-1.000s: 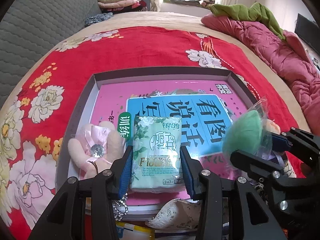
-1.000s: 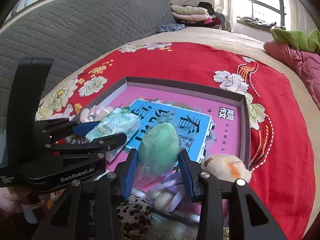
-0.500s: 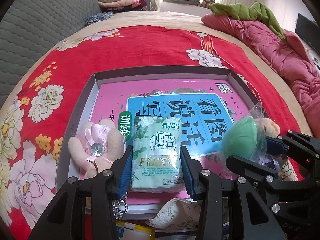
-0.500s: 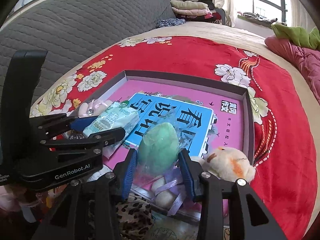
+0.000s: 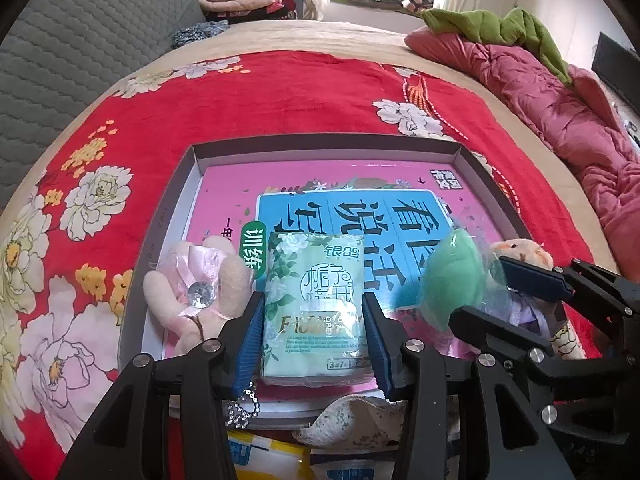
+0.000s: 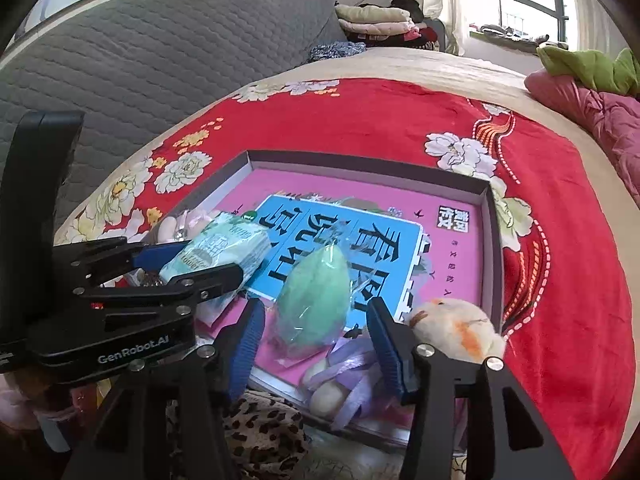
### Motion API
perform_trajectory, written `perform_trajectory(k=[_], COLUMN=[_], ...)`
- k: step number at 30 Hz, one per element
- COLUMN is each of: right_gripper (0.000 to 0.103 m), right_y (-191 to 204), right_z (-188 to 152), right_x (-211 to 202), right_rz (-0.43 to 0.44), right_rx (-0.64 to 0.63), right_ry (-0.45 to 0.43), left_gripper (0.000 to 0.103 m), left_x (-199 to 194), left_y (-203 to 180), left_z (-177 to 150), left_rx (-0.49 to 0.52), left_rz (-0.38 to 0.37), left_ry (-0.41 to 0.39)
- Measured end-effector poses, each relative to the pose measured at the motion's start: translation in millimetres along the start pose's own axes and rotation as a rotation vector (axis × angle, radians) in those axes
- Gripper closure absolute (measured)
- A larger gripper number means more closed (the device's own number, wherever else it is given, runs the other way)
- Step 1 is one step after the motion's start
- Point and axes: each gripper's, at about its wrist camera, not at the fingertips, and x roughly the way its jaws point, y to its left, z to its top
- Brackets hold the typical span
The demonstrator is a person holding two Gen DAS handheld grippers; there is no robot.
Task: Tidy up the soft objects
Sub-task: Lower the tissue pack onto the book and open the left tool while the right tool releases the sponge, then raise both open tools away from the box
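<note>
A shallow grey box (image 5: 320,142) with a pink and blue printed floor lies on the red flowered blanket. My left gripper (image 5: 314,326) is shut on a green tissue pack (image 5: 316,304), low over the box's near edge; the pack also shows in the right wrist view (image 6: 218,250). My right gripper (image 6: 316,340) has its jaws apart around a green egg-shaped sponge in clear wrap (image 6: 316,296), which rests in the box; the sponge also shows in the left wrist view (image 5: 452,280). A pink plush (image 5: 196,296) lies at the box's left, an orange-and-cream plush (image 6: 460,328) at its right.
A purple ribbon bundle (image 6: 344,376) lies at the box's near edge. Leopard-print fabric (image 6: 260,436) and packets (image 5: 272,456) lie below the box. A grey quilted headboard (image 6: 160,60) stands left. Pink quilt and green cloth (image 5: 520,52) lie far right.
The right gripper's jaws have spread apart from the green sponge, which has sunk lower into the box. The left gripper holds the tissue pack in the same place.
</note>
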Motion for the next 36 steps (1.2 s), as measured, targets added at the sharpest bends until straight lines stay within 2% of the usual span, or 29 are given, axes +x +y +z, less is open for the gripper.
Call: perform_trajectory(k=[6,12,21,25,36], right_gripper=[0.05,0.05,0.05,0.043,0.039], right_y=[-4,-11,-14,-16,-19], right_z=[5,8,12,12,16], right_x=[-13,-23,-40,-47,-66], right_rz=[-0.004,-0.009,-0.005,-0.009,-0.019], right_rx=[0.021,0.04,0.054,0.064,0.066], right_ry=[-0.05,-0.081,-0.141,-0.163,-0.233], left_gripper=[0.052,0.045,0.043,0.038,0.032], left_x=[-8,-14,-32,-45,-78], left_y=[2,0,-4,-6,-8], left_z=[0,0,1,3,5], left_rx=[-0.005,-0.009,-0.013,-0.015,-0.019], left_rz=[-0.004,0.003,0.017,0.016,0.022], left_ry=[-0.01,-0.01,-0.037,-0.055,-0.096])
